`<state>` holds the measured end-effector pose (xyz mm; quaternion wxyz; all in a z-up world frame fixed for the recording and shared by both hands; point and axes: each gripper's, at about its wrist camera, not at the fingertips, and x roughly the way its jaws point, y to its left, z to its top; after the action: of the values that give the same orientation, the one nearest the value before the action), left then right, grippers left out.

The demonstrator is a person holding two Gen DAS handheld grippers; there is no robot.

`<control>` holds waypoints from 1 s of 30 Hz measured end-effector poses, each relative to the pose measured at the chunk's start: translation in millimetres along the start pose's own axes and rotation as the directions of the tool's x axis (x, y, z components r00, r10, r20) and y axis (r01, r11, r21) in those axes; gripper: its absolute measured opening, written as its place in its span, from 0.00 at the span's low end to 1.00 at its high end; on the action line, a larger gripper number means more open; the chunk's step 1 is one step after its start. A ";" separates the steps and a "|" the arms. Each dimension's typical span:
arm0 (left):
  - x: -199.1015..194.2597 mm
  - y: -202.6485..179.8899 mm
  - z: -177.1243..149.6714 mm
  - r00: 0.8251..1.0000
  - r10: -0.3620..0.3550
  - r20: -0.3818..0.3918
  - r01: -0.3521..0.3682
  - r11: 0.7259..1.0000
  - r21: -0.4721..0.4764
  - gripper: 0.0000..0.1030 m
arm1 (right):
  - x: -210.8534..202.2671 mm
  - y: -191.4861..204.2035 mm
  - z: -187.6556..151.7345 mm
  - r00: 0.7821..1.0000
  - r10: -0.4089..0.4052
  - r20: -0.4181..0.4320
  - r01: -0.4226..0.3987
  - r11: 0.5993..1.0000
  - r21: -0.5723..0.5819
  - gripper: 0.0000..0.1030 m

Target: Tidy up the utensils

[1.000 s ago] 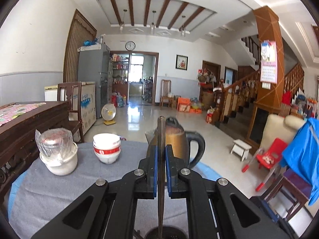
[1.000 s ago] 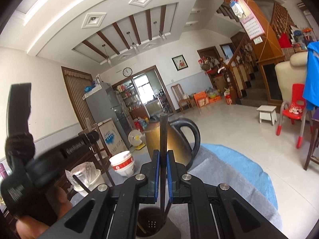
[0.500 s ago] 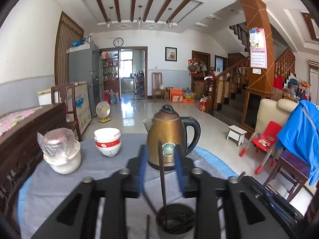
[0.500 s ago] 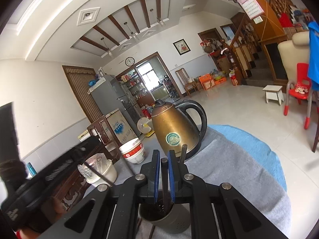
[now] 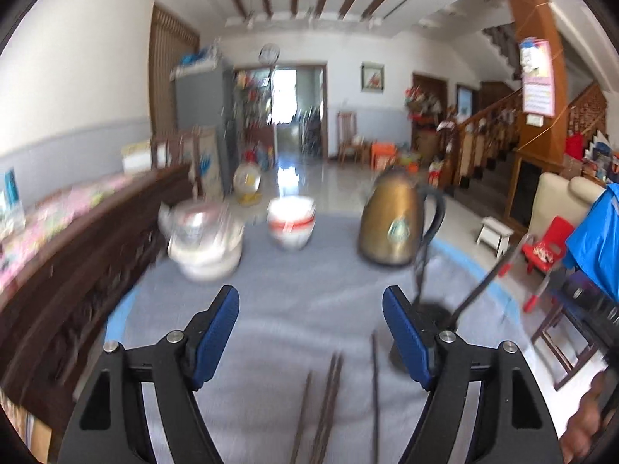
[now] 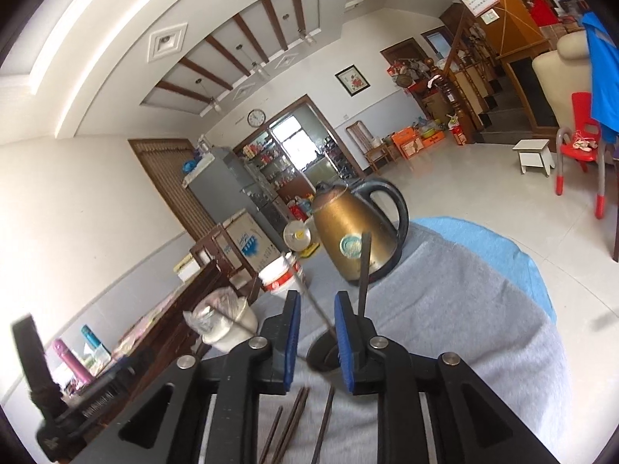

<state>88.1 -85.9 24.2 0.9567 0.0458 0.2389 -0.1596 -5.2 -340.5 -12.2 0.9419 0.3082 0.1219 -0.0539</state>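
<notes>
The left gripper stands with its blue-padded jaws wide, having just been opening, and nothing lies between them but bare grey tablecloth. In the left wrist view, the dark round utensil holder sits at the lower right, partly behind the right-hand jaw, with two dark chopsticks leaning out of it. Four more thin brown chopsticks lie loose on the cloth at the bottom centre.

The right gripper has its jaws narrowly parted, also just opening; one thin chopstick slants across the gap, and I cannot tell whether the pads touch it. The holder shows just behind its right jaw.

Further back, across the middle of the left view, stand a white pot covered in clear plastic, stacked white bowls with a red band and a brass-coloured electric kettle with a black handle.
</notes>
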 end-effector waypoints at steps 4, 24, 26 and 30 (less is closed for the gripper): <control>7.3 28.0 -34.0 0.992 0.042 -0.121 -0.046 0.998 -0.031 0.75 | 1.4 14.5 -18.3 0.998 0.005 -0.067 -0.008 0.999 -0.040 0.24; 70.0 80.5 -135.2 0.870 -0.063 -0.489 0.003 0.993 -0.122 0.75 | 118.5 36.5 -151.4 0.795 -0.194 -0.575 0.073 0.971 -0.226 0.24; 78.4 77.9 -134.8 0.854 -0.087 -0.512 0.027 0.992 -0.124 0.74 | 130.7 39.3 -159.9 0.770 -0.226 -0.597 0.087 0.964 -0.252 0.24; 86.0 75.6 -138.5 0.830 -0.129 -0.542 0.060 0.988 -0.143 0.61 | 145.9 39.2 -173.5 0.725 -0.293 -0.624 0.124 0.946 -0.300 0.24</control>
<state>123.4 -16.1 -137.6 0.8398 0.0205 0.5145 -0.1721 108.4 -209.8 -163.7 0.8551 0.1764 0.4865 -0.0327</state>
